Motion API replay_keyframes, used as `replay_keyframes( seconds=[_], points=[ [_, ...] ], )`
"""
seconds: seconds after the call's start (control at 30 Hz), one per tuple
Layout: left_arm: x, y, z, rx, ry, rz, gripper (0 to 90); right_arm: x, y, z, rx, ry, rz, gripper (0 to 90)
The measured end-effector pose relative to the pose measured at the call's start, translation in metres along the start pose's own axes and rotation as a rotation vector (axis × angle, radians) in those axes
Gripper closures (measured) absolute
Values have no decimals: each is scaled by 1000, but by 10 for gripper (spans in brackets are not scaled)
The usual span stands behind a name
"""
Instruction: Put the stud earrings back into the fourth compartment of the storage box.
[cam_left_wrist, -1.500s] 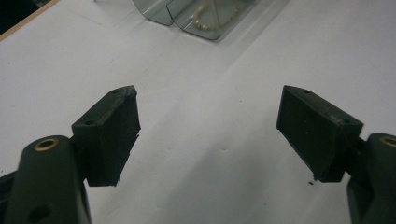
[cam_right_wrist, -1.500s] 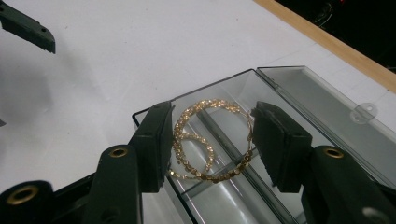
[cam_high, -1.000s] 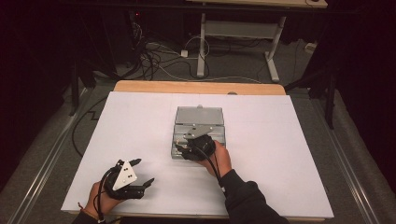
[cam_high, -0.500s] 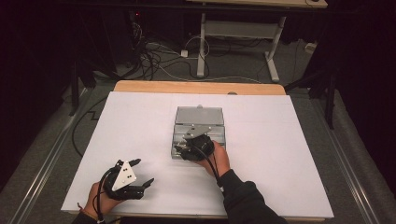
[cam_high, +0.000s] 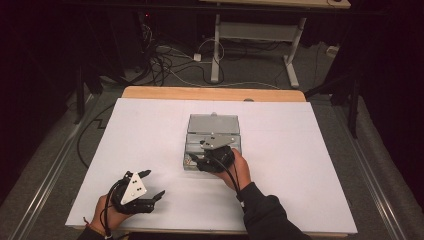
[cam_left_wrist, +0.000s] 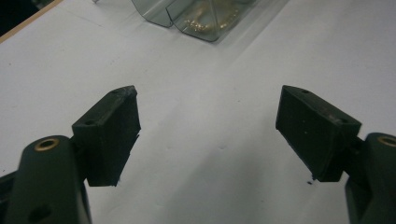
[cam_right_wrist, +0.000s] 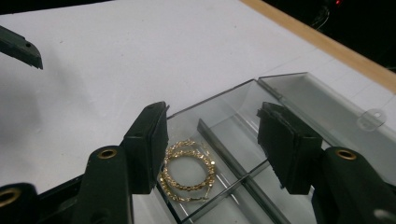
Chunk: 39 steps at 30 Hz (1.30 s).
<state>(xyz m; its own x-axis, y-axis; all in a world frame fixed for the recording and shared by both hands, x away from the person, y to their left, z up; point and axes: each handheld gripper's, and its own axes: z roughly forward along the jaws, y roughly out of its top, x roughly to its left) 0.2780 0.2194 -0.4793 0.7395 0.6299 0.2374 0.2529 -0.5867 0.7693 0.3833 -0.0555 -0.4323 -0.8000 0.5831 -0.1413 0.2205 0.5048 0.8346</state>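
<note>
White sheeting covers the worktop (cam_high: 150, 130), with a wooden edge at the far side and cables and desk legs seen on the dark floor beyond. A clear box (cam_high: 214, 134) lies open near the middle, its lid folded back toward the far side. The right gripper (cam_right_wrist: 212, 149) is held over the box's near left corner, its jaws spread wide with nothing between them. Below the jaws, gold hoop earrings (cam_right_wrist: 188, 170) lie in one compartment, beside a divider. The left gripper (cam_left_wrist: 208, 135) is kept well apart at the near left, jaws wide apart and empty over bare sheeting.

Judged from this, the box is already opened and the earrings are being approached but not yet gripped; the pick and whatever follows are left to do.

How many hoops are stacked cannot be told for sure; two seem overlapped. The box's near part is cut off in the right gripper view and hidden by the hand (cam_high: 239, 170) in the high view.
</note>
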Motion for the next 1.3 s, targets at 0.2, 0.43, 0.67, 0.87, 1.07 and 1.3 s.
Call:
replay_keyframes(
  seconds=[0.2,0.43,0.67,0.87,1.07,1.3],
  points=[
    [0,-1,2,12,-4,-2,207,-3,0,-15,-41,-33,-26,403],
    [-1,0,3,20,-3,-2,207,-7,-1,-34,-68,-62,-28,363],
    [0,-1,3,12,-1,-3,207,-12,-3,-49,-73,-84,-27,313],
    [0,0,3,14,0,-2,207,-13,-7,-65,-95,-118,-36,289],
    [0,0,4,21,1,2,207,-15,-15,-78,-96,-144,-43,279],
    [-1,0,5,28,1,7,207,-15,-24,-90,-93,-170,-56,274]
  ],
)
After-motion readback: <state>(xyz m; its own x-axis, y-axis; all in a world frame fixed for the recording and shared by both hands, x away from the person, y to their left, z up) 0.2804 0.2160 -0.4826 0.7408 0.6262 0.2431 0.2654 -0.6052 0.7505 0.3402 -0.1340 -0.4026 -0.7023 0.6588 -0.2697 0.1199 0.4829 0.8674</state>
